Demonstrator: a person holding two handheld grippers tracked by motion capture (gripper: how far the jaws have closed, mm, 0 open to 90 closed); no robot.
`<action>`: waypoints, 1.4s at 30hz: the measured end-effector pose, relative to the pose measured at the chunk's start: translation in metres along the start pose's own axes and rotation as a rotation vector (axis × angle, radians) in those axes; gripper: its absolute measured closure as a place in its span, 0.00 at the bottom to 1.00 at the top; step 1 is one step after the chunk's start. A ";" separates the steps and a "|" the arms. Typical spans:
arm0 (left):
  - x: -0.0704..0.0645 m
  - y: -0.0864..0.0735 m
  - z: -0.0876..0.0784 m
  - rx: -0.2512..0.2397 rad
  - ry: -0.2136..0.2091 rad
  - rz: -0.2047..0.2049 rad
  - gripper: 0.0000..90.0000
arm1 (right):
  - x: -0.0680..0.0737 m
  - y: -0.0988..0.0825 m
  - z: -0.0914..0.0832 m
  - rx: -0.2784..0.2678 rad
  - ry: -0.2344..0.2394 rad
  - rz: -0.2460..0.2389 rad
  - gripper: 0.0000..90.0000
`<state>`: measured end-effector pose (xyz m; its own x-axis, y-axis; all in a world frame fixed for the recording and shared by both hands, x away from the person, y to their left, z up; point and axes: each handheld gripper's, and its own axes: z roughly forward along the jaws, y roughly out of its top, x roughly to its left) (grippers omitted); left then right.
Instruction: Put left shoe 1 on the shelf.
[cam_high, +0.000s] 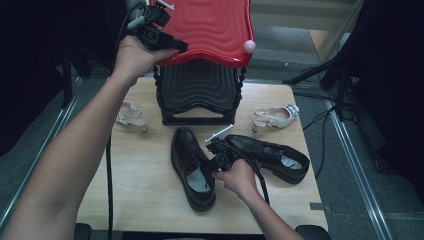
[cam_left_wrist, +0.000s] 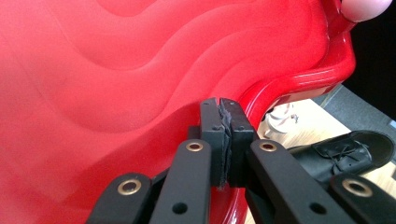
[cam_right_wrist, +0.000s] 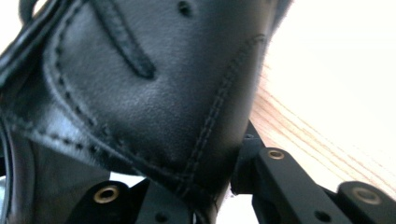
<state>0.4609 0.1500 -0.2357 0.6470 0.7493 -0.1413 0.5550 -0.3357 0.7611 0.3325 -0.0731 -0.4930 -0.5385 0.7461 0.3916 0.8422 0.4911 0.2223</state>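
- the black leather lace-up shoe lies on the pale wooden table, near its front middle, toe pointing away from the person.
- the right gripper has its jaws pinched on the shoe's side wall by the opening; in the right gripper view the leather sits between them.
- a second black lace-up shoe lies just to its right.
- the left gripper, jaws pressed together, clamps the rim of the red wavy plastic lid above a black ribbed box.
- two white slingback sandals lie either side of the box.

Two white sandals lie on the wooden table.
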 end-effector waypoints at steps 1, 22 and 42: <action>0.000 0.000 0.000 0.003 0.002 0.000 0.99 | -0.001 0.001 0.000 0.005 0.005 0.004 0.93; -0.002 0.004 0.001 0.029 0.015 0.010 1.00 | 0.000 0.011 -0.062 -0.093 0.114 0.029 0.97; -0.002 0.003 0.000 0.033 0.013 0.015 1.00 | -0.007 0.074 -0.113 -0.314 0.038 0.166 0.97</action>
<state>0.4615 0.1474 -0.2330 0.6486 0.7513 -0.1221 0.5626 -0.3651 0.7418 0.4016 -0.0931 -0.3787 -0.3968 0.7840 0.4773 0.8885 0.1977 0.4140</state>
